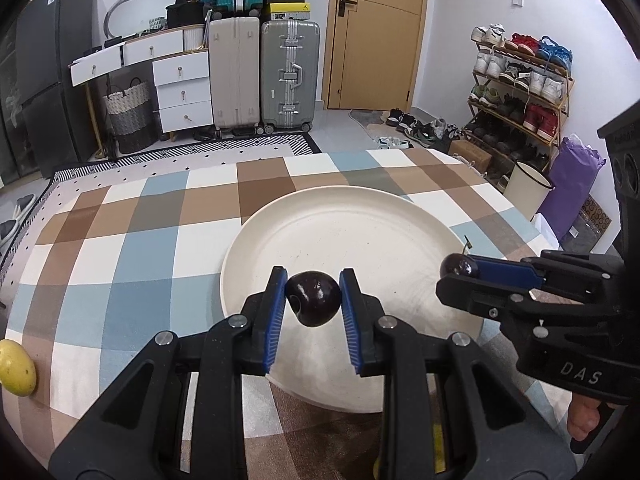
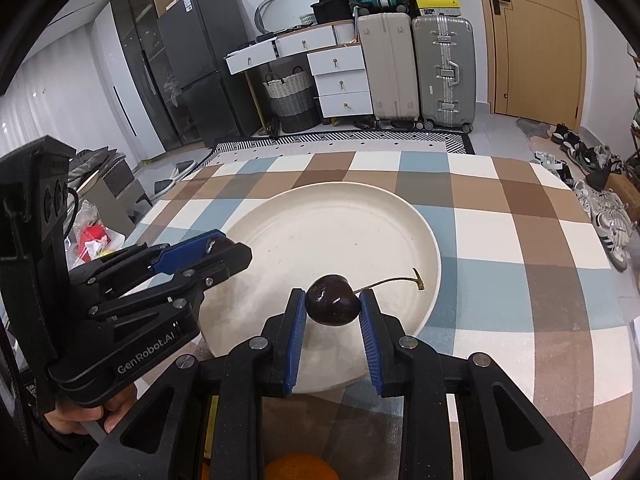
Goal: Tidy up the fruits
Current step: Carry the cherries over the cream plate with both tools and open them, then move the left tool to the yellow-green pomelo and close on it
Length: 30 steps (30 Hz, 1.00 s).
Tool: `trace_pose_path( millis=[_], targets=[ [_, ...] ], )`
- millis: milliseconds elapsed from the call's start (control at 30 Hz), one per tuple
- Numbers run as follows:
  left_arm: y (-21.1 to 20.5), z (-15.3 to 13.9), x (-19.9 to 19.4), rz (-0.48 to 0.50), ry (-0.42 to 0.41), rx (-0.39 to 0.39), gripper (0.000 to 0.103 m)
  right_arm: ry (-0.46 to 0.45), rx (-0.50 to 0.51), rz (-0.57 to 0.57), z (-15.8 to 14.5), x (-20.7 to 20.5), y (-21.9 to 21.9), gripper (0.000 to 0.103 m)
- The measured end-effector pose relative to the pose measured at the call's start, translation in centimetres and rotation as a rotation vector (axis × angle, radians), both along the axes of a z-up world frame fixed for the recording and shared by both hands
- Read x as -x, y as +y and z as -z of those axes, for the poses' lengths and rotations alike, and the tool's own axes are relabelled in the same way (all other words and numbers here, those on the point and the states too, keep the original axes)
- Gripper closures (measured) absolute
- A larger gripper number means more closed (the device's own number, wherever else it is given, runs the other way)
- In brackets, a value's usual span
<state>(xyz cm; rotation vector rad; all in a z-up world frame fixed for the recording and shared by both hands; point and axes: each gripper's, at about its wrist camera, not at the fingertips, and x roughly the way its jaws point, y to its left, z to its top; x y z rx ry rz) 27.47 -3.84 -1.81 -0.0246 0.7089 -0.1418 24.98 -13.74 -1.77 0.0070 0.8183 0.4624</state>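
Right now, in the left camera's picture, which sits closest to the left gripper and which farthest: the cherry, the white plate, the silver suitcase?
1. The cherry: pinched between the left gripper pads, dead centre.
2. The white plate: just beneath and ahead, on the checked cloth.
3. The silver suitcase: far back by the wall, left of the door.

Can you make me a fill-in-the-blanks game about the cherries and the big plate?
1. Each hand-held gripper is shut on one dark ____.
2. The cherry in the right hand-held gripper has a long ____ that sticks out to one side.
3. Both cherries, the left one and the right one, are held above a round cream ____.
4. The plate has ____ fruit lying on it so far.

Missing words: cherry; stem; plate; no
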Motion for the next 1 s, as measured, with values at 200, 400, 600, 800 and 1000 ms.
trace_pose_path(
  millis=[200,400,600,800,1000],
  targets=[
    [0.8,-0.1,0.4,-0.015,0.012,0.014,0.078,-0.008,-0.011,0.003,-0.1,-0.1,0.1,0.075],
    [1.6,-1.2,1.9,-0.027,-0.023,0.014,0.031,-0.037,-0.030,0.011,-0.9,0.7,-0.6,0.060],
    [2.7,-2.9,4.4,-0.036,-0.063,0.017,0.013,-0.062,-0.044,0.036,-1.9,2.5,-2.2,0.028],
    [4.2,-4.0,7.6,-0.069,-0.091,-0.003,0.001,-0.053,-0.075,0.066,-2.3,4.4,-4.0,0.004],
    [5.9,-4.6,10.5,-0.096,-0.091,-0.028,0.001,-0.054,-0.057,0.071,-2.5,6.3,-4.6,0.001]
  ],
)
